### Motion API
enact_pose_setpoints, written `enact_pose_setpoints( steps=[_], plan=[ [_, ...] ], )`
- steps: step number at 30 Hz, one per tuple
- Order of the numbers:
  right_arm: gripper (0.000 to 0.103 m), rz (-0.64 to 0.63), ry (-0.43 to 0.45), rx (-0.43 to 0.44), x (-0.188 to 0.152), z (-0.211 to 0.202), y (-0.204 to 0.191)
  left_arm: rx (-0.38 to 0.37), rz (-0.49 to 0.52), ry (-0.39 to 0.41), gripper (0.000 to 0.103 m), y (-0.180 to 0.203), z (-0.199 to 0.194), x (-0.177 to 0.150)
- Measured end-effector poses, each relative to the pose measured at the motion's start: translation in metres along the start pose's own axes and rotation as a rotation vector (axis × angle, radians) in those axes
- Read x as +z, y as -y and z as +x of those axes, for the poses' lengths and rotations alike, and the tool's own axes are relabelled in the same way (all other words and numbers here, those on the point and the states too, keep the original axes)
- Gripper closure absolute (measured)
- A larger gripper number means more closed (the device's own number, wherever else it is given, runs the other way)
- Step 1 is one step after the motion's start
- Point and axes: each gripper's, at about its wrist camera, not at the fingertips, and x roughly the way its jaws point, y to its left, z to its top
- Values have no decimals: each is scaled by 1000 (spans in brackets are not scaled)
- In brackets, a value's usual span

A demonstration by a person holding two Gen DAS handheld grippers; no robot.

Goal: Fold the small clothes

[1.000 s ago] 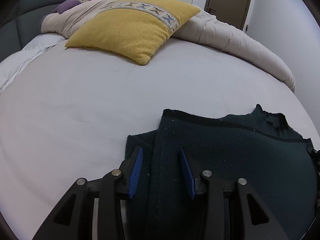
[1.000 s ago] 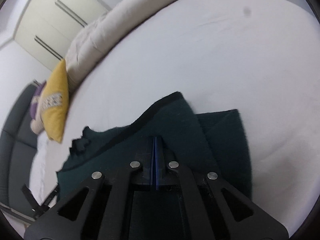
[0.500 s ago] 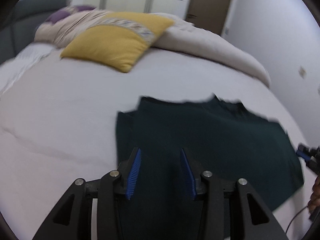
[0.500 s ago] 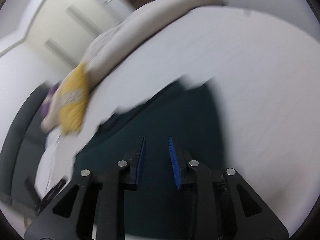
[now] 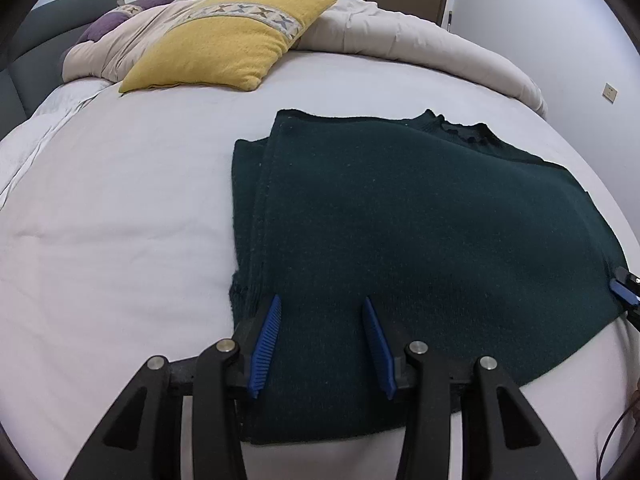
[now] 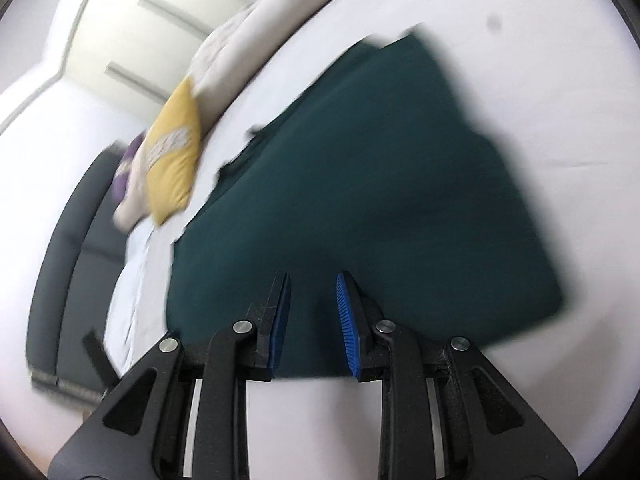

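The left gripper (image 5: 320, 320) hangs with its jaws wide apart and nothing between them, the blue pads (image 5: 266, 338) poised just above the near hem of a dark green knitted garment (image 5: 420, 240). The right gripper (image 6: 312, 300) is likewise spread and empty, its pads over the same cloth at the garment's other near corner; its tip (image 5: 624, 290) peeps into the left view at about 3 o'clock, at the cloth's right edge.

From the left gripper the garment runs out toward 12 and 1 o'clock across the white bed sheet (image 5: 120, 200). It lies flat, with one side already turned in: a doubled fold shows along its left edge at about 11 o'clock, and the neckline sits at the far end, near 1 o'clock. So the long axis seems to run from the near hem away to the collar, roughly straight ahead of both tools.

Judging by that, the next fold turns on the near hem, which lies directly under both grippers; the left one is nearer the folded side, the right one nearer the still unfolded edge. The right view is blurred, so its exact height over the cloth cannot be told.

Beyond the collar, toward 11 o'clock, rest a yellow cushion (image 5: 224, 40) and a rolled beige duvet (image 5: 420, 36).
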Motion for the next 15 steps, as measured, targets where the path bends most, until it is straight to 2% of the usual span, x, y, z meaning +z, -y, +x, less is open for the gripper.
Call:
enact_pose_setpoints(
  steps=[2,5,8,10,15],
  plan=[
    [80,27,49,-76,4,-11,10,2,1,-1,57,1,0,-3],
    [78,43,100,-122,7,-31,13,0,1,0,57,1,-1,-4],
    [67,-31,128,-152,6,-44,-9,-2,-1,1,57,2,-2,-6],
    [59,-88,131,-132,5,-48,-30,-5,-6,-2,57,1,-3,-5],
    [58,-220,80,-53,-1,-45,-85,-33,-44,10,56,-10,-19,-2]
  ],
)
